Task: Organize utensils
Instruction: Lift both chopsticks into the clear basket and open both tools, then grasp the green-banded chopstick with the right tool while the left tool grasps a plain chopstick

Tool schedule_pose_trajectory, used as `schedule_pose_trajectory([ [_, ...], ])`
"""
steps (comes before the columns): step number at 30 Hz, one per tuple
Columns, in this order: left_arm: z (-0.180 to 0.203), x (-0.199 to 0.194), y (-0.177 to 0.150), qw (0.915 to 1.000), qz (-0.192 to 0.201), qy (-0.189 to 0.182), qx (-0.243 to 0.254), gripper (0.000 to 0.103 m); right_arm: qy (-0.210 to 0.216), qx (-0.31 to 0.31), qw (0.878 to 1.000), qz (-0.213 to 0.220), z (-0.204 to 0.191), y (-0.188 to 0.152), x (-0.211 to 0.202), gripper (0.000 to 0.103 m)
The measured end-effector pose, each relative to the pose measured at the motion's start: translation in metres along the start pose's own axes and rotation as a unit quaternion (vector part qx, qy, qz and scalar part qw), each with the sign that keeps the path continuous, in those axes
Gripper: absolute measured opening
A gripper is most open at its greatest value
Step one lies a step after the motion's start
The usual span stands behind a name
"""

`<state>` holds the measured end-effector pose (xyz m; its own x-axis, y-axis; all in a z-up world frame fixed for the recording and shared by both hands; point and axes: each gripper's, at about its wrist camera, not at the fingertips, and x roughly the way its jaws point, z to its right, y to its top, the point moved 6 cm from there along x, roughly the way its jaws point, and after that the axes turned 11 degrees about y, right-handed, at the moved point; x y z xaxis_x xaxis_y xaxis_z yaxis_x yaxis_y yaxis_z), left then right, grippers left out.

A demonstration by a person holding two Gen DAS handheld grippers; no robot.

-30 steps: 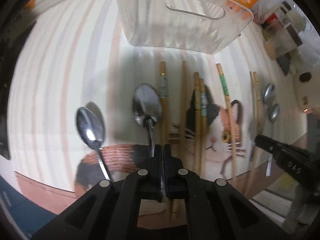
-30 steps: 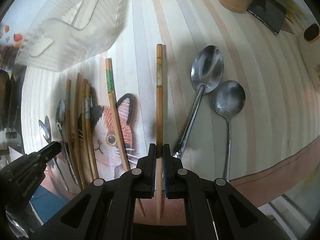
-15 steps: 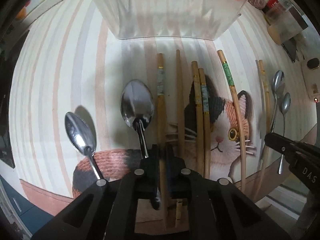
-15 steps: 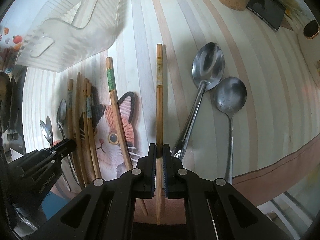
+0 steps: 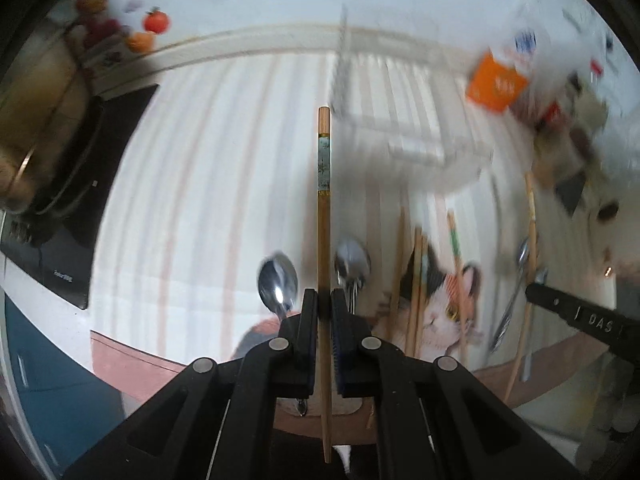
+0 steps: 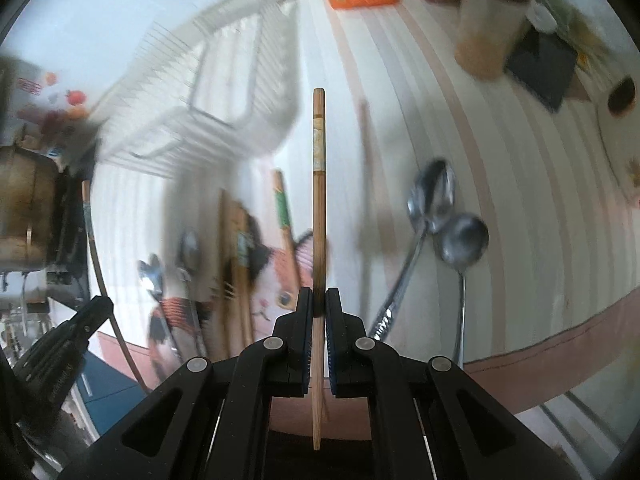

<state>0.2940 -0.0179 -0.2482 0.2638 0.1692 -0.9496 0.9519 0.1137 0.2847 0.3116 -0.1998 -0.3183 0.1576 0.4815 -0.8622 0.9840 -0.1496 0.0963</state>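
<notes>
Chopsticks are being held, one in each gripper, above the striped mat (image 5: 192,208). One chopstick (image 5: 323,240) is being clamped by the left gripper (image 5: 324,304); another chopstick (image 6: 318,240) is being pinched by the right gripper (image 6: 319,304). Two spoons (image 6: 440,216) are being left lying on the mat at the right.

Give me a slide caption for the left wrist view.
Left gripper shut on a chopstick, raised above spoons on the cat mat, clear basket ahead.
</notes>
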Motion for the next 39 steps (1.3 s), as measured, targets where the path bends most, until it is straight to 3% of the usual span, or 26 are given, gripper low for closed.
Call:
schedule_pose_trajectory([
  [4, -0.016, -0.044, 0.018, 0.9991, 0.023, -0.033, -0.017, 0.004, 0.029, -0.014, 0.999, 0.019, -0.021, 0.039, -0.029, 0.006],
  [9, 0.002, -0.054, 0.105, 0.9953, 0.035, -0.087, -0.024, 0.004, 0.055, -0.036, 0.997, 0.049, -0.060, 0.117, -0.042, 0.006],
  [12, 0.019, -0.033, 0.161, 0.9941, 0.019, -0.105, -0.022, 0.004, 0.054, -0.038, 0.997, 0.044, -0.077, 0.163, -0.025, 0.006],
  [15, 0.028, -0.010, 0.197, 0.9942, -0.001, -0.107, -0.016, 0.004, 0.039, -0.041, 0.998, 0.031, -0.084, 0.198, 0.003, 0.006],
  [21, 0.038, 0.037, 0.224, 0.9955, -0.039, -0.086, 0.003, 0.006, 0.014, -0.044, 0.999, -0.006, -0.086, 0.232, 0.045, 0.007],
  [23, 0.035, 0.040, 0.223, 0.9960, -0.042, -0.078, 0.006, 0.007, 0.005, -0.038, 0.999, -0.015, -0.083, 0.232, 0.050, 0.018],
  [25, 0.031, 0.036, 0.221, 0.9974, -0.030, -0.064, 0.009, 0.008, 0.009, -0.031, 0.999, -0.003, -0.082, 0.231, 0.042, 0.047],
  [26, 0.026, 0.029, 0.219, 0.9987, -0.014, -0.049, 0.009, 0.010, 0.005, -0.032, 0.999, 0.004, -0.080, 0.227, 0.037, 0.047],
  [27, 0.021, 0.024, 0.217, 0.9994, -0.002, -0.033, 0.008, 0.012, 0.000, -0.033, 0.999, 0.012, -0.078, 0.223, 0.029, 0.047],
  [30, 0.003, 0.002, 0.208, 0.9988, 0.050, 0.000, -0.006, 0.043, -0.016, -0.043, 0.998, 0.043, -0.075, 0.203, 0.006, 0.054],
  [32, -0.010, -0.012, 0.200, 0.9953, 0.091, 0.027, -0.017, 0.101, -0.031, -0.053, 0.995, 0.081, -0.072, 0.187, -0.015, 0.056],
  [35, -0.023, -0.032, 0.179, 0.9902, 0.135, 0.025, -0.026, 0.103, -0.039, -0.074, 0.988, 0.128, -0.071, 0.157, -0.044, 0.073],
  [39, -0.027, -0.042, 0.136, 0.9893, 0.141, 0.038, -0.004, 0.103, -0.047, -0.080, 0.987, 0.132, -0.057, 0.103, -0.048, 0.075],
])
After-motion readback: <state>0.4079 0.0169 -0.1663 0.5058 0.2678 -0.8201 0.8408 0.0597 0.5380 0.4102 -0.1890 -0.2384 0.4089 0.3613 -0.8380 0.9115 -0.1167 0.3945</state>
